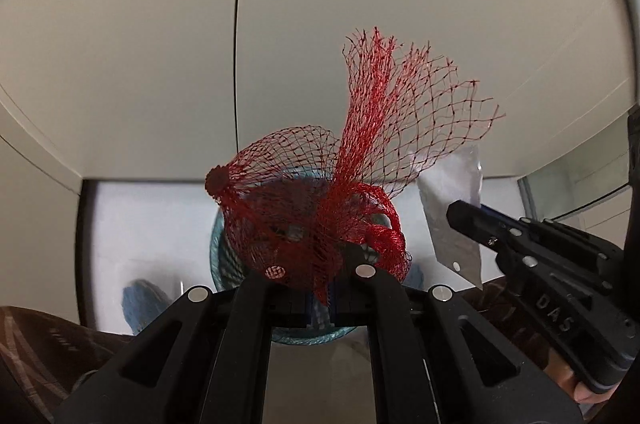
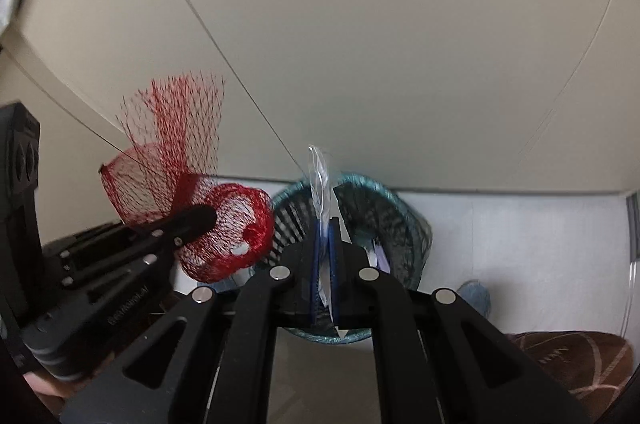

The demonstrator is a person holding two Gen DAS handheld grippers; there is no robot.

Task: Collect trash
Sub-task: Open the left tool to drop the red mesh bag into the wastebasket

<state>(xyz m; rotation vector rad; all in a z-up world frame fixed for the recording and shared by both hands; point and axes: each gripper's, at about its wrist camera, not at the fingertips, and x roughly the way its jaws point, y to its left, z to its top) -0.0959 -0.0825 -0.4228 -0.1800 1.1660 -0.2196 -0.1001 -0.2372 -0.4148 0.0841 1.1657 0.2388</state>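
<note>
red mesh netting point(image 1: 344, 160) is clamped in the left gripper point(image 1: 320, 298) jaws, right over the teal wire bin point(image 2: 384, 216) on the floor, while the right gripper point(image 2: 326, 288) pinches a clear plastic bag point(image 2: 320, 180) above the same bin. both grippers tilt steeply down, side by side. the drop-off looks at hand; next, each must let go over the bin's mouth.

Pale cream cabinet doors point(image 1: 360, 24) fill the upper part of both views, split by a thin dark vertical seam point(image 1: 239, 64). Below them lies a white floor point(image 1: 140, 224) (slightly blurred). A brown patterned cushion or rug point(image 2: 580, 364) sits at the lower edge. Light is soft and even.
</note>
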